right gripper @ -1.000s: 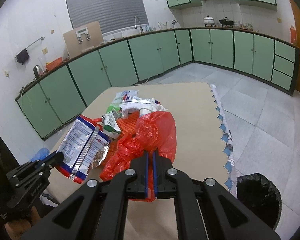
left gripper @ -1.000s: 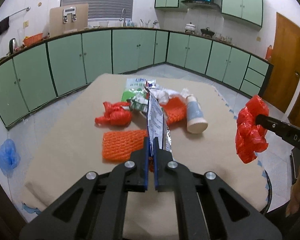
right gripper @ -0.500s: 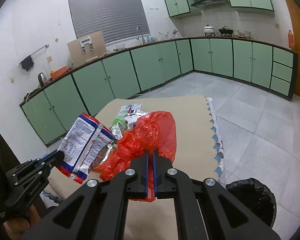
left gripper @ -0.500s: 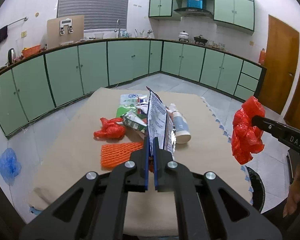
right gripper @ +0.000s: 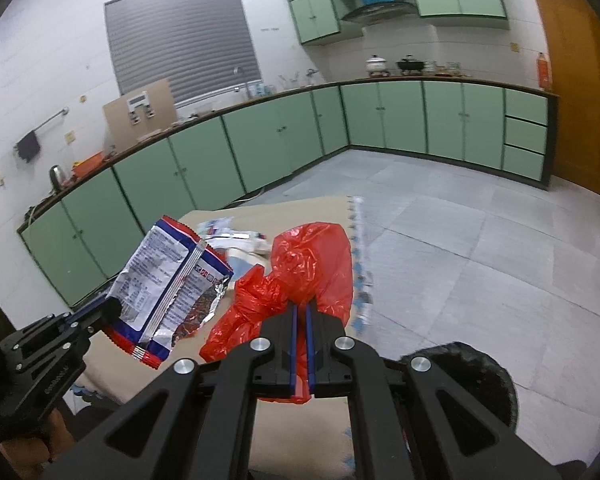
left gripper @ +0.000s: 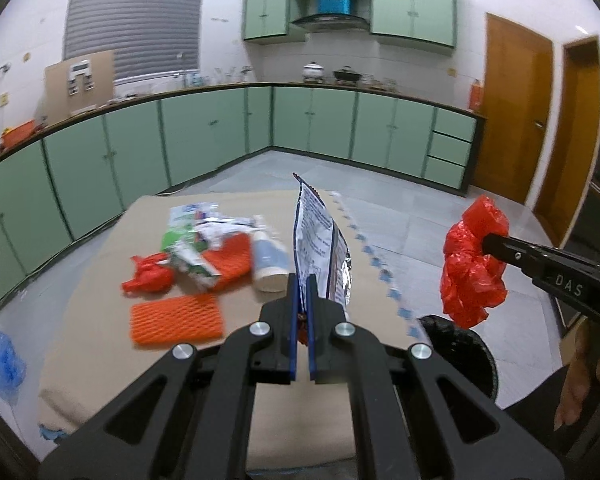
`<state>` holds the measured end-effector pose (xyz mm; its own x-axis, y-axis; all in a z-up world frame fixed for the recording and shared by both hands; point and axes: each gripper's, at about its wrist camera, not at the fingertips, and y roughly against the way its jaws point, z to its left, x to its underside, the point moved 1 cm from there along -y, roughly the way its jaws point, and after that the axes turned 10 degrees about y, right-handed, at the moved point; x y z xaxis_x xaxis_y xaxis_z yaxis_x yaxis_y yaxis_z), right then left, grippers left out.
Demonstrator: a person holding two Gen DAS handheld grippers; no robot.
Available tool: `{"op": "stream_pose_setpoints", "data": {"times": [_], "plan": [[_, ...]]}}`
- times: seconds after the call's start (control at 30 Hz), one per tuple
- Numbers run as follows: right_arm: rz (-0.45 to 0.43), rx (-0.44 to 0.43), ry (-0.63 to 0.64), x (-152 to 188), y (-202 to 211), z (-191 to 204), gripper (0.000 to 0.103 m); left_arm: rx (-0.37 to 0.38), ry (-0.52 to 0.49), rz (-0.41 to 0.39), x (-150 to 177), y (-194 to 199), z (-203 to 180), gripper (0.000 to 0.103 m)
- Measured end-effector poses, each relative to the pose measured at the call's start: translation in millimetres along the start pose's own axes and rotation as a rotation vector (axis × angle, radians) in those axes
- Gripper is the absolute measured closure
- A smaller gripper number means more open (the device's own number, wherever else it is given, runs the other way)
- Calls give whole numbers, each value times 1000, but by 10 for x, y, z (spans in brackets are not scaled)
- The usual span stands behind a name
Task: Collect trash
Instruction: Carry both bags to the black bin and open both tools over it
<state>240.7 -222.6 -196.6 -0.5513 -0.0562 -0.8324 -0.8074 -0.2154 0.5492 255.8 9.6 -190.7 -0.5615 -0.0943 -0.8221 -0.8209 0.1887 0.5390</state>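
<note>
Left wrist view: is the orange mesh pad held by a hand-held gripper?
No, the orange mesh pad lies flat on the table, untouched.

Even, bright indoor light; slight motion blur, strong fisheye bending, dark corners.

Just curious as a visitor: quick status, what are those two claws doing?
Left gripper shut on snack wrapper. Right gripper shut on red plastic bag. Black bin below right, nothing blocking.

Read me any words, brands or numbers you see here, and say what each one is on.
"DAS": on the side of the right tool, cut off by the frame edge.
Snack wrapper: dense print, too small to read.
Left tool: embossed lettering on its body, unreadable.
</note>
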Motion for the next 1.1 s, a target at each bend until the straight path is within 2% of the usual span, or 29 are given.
{"op": "stream_pose_setpoints", "data": {"times": [0.3,0.57,0.83,1.1], "plan": [[49,136,-72,353,170,-711,99,145,-112,77,228,-349,-891,101],[173,245,-175,910,34,-1471,99,235,-221,195,635,-844,-1637,101],[330,274,-275,1506,-382,-1974,100,224,-293,366,1214,-1538,-2074,101],[460,252,-322,1847,-773,-2165,97,184,-335,485,1516,-1955,-2265,100]]}}
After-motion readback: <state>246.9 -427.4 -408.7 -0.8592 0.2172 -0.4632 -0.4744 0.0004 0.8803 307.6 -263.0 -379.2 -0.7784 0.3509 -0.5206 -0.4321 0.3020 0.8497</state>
